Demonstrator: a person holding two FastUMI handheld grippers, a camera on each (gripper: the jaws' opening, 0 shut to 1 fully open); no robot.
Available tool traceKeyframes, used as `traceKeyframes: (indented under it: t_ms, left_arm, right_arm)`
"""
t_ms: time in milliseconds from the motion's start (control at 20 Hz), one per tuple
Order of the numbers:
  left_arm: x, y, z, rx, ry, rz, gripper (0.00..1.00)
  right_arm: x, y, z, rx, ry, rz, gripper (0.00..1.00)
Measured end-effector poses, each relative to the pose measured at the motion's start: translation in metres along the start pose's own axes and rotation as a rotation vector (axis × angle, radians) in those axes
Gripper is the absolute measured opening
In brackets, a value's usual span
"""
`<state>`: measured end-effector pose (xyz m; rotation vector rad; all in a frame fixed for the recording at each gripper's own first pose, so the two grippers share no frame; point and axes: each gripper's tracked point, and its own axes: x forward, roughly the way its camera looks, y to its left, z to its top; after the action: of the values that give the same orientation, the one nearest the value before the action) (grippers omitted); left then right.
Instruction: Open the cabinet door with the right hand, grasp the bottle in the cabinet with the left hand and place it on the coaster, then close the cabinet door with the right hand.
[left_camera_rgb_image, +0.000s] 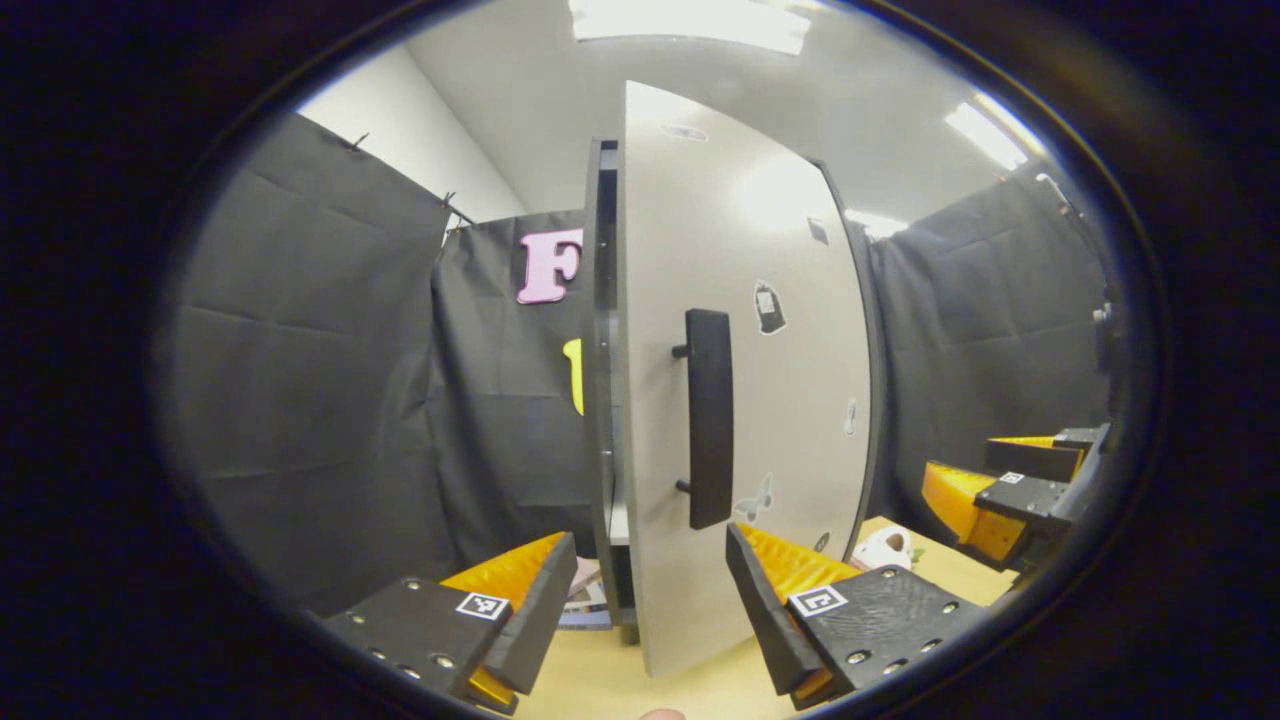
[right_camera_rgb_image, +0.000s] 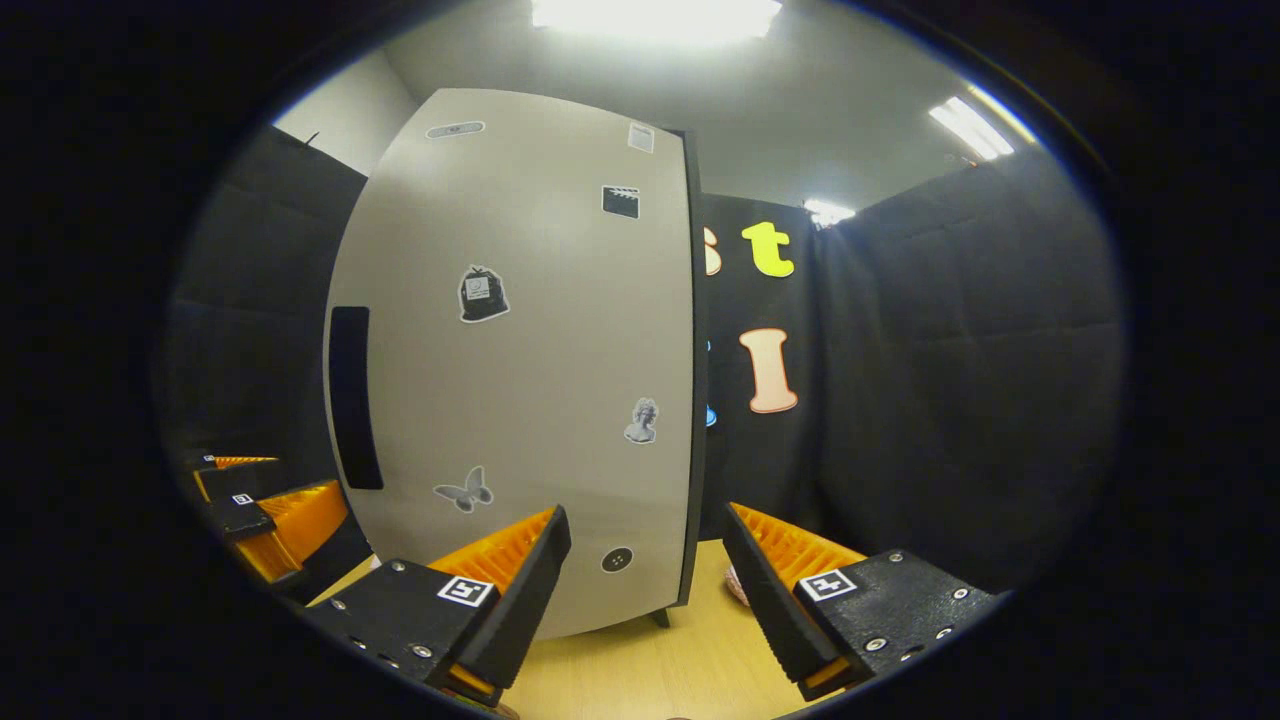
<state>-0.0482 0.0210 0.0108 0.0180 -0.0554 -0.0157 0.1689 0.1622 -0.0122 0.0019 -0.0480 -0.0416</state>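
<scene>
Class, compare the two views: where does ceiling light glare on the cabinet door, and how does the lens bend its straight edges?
Left gripper view: a soft bright patch sits high on the cabinet door, whose right edge bows outward; the handle stays sharp. Right gripper view: the door is evenly lit, no hot spot, and its left edge curves strongly; the ceiling light is blown out.

The cabinet door (right_camera_rgb_image: 540, 360) is pale grey, dotted with black-and-white stickers (right_camera_rgb_image: 482, 294). Its handle (left_camera_rgb_image: 709, 418) and edge trim are black. The desk (right_camera_rgb_image: 640, 670) is light wood.

The cabinet door (right_camera_rgb_image: 520, 350) looks smooth, satin grey with paper-like stickers; its handle (left_camera_rgb_image: 709, 418) is matt black; the surface (right_camera_rgb_image: 640, 670) is pale wood-grain.
</scene>
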Motion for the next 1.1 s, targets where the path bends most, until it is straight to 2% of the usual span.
traceKeyframes:
  t_ms: [200, 250, 300, 450, 500, 550, 800, 850, 900, 1100]
  left_arm:
    - [-0.001, -0.007, 0.008, -0.011, -0.021, 0.018, 0.92]
    - [-0.003, -0.008, 0.009, -0.014, -0.020, 0.020, 0.86]
    - [-0.006, -0.011, 0.009, -0.019, -0.022, 0.016, 0.86]
    - [-0.013, -0.017, 0.011, -0.009, -0.024, 0.011, 0.86]
    - [-0.015, -0.020, 0.013, -0.007, -0.027, 0.010, 0.86]
    - [-0.018, -0.023, 0.014, -0.005, -0.027, 0.006, 0.86]
    - [-0.023, -0.037, 0.012, -0.012, -0.019, -0.020, 0.86]
    - [-0.025, -0.039, 0.013, -0.009, -0.024, -0.020, 0.86]
    - [-0.027, -0.040, 0.013, -0.006, -0.026, -0.024, 0.86]
    - [-0.031, -0.046, 0.008, -0.005, -0.015, -0.033, 0.86]
  right_arm:
    - [-0.005, 0.016, 0.011, 0.037, -0.026, 0.081, 0.95]
    - [-0.006, 0.016, 0.011, 0.035, -0.022, 0.091, 0.95]
    - [-0.007, 0.018, 0.010, 0.032, -0.012, 0.101, 0.95]
    - [-0.009, 0.018, 0.004, 0.029, 0.011, 0.113, 0.95]
    - [-0.010, 0.018, 0.005, 0.028, 0.012, 0.117, 0.91]
    - [-0.010, 0.019, 0.005, 0.028, 0.011, 0.122, 0.95]
    - [-0.019, 0.018, 0.010, 0.017, -0.012, 0.144, 0.95]
    - [-0.021, 0.018, 0.010, 0.015, -0.018, 0.147, 0.91]
    - [-0.023, 0.017, 0.010, 0.014, -0.020, 0.152, 0.95]
    - [-0.029, 0.014, 0.009, 0.019, -0.009, 0.154, 0.95]
